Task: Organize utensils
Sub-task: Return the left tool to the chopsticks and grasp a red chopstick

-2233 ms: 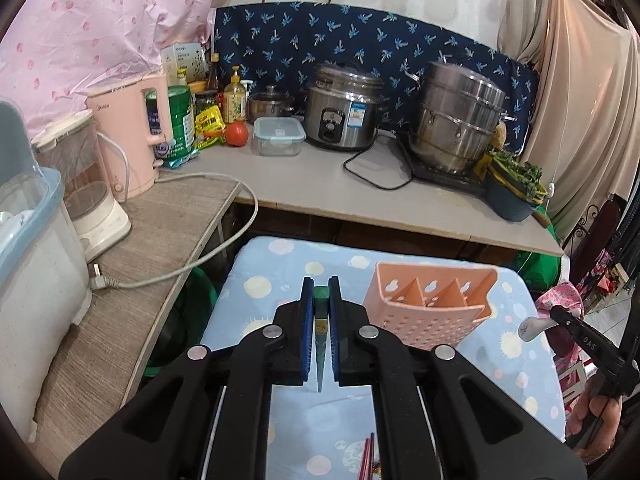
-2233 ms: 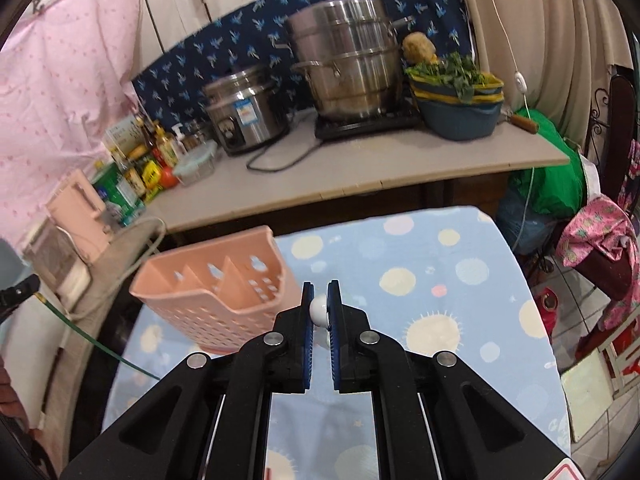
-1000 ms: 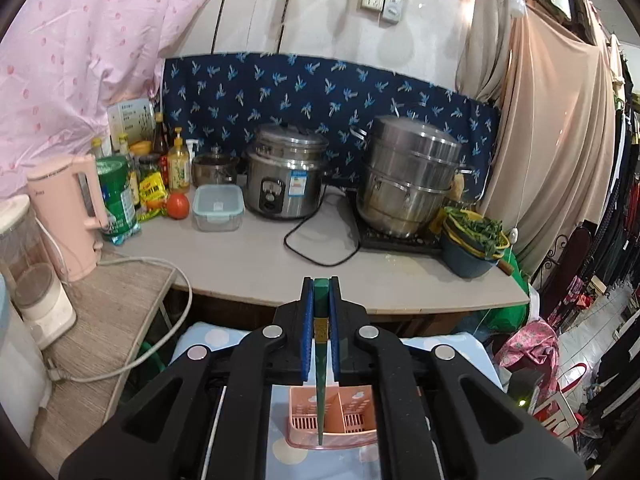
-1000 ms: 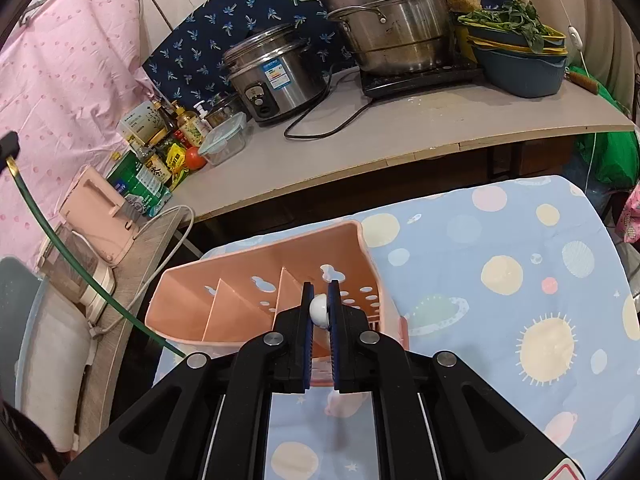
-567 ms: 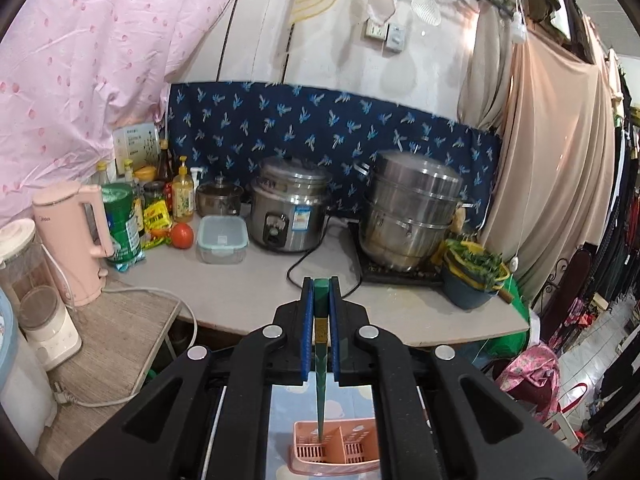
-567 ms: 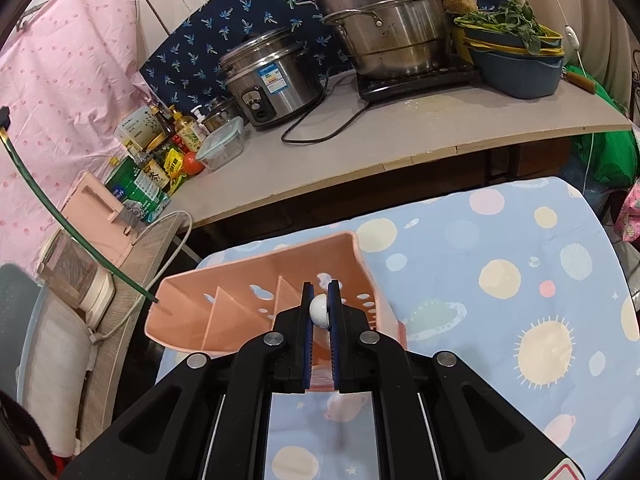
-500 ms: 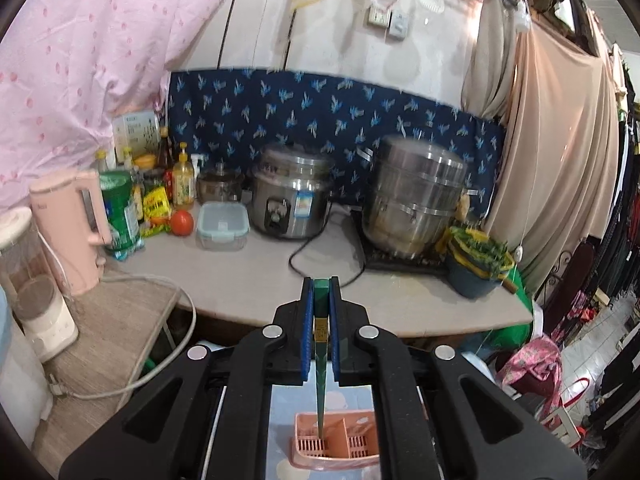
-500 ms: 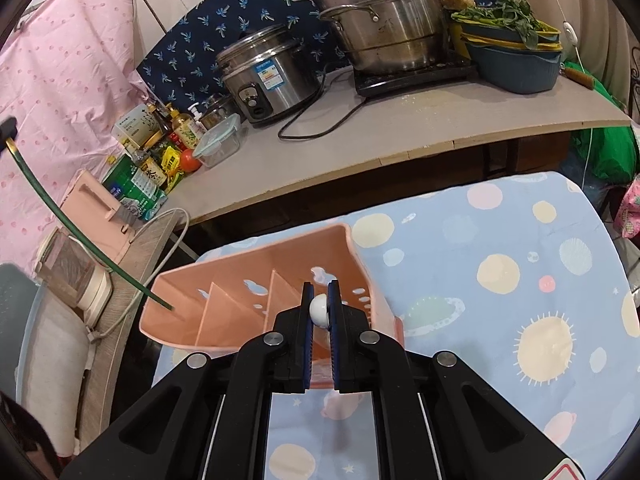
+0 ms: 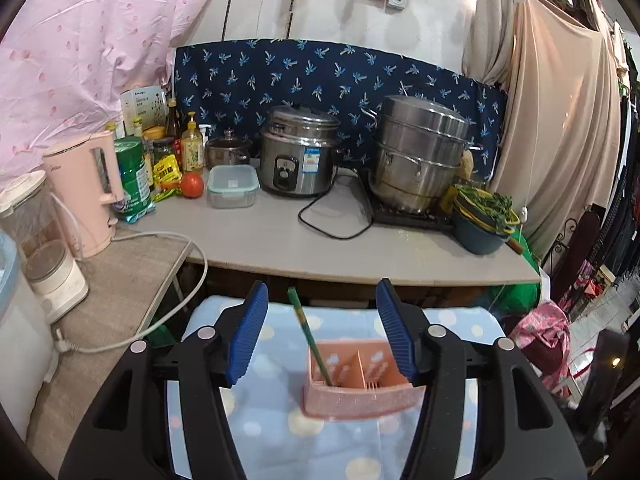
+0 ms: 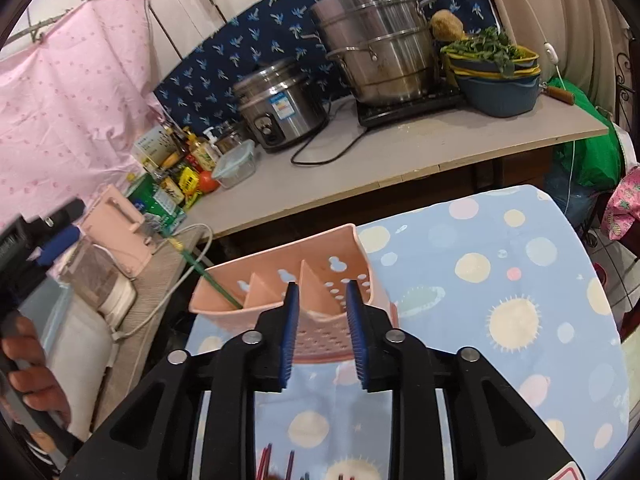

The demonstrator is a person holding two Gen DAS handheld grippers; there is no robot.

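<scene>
Left wrist view: your green chopstick (image 9: 310, 336) stands tilted in the leftmost compartment of the pink utensil basket (image 9: 360, 396), its lower end inside and its upper end leaning up and to the left. The basket sits on the blue dotted cloth (image 9: 272, 420) covering the near table. Your left gripper (image 9: 322, 332) has just been opening; its blue pads (image 9: 246, 336) are spread wide, and the chopstick rises between them touching neither one.

Right wrist view: the same chopstick (image 10: 208, 276) leans out of the basket (image 10: 332, 276) at its left end. Your right gripper (image 10: 322, 320) has also just been opening; its pads (image 10: 290, 328) stand apart with nothing between them, just in front of the basket's near wall. Your left hand (image 10: 28, 380) shows at the left edge.

Behind the table, a grey counter (image 9: 280, 240) carries a rice cooker (image 9: 300, 156), a steel steamer pot (image 9: 416, 160), a pink kettle (image 9: 86, 192) and a bowl of greens (image 9: 482, 216).
</scene>
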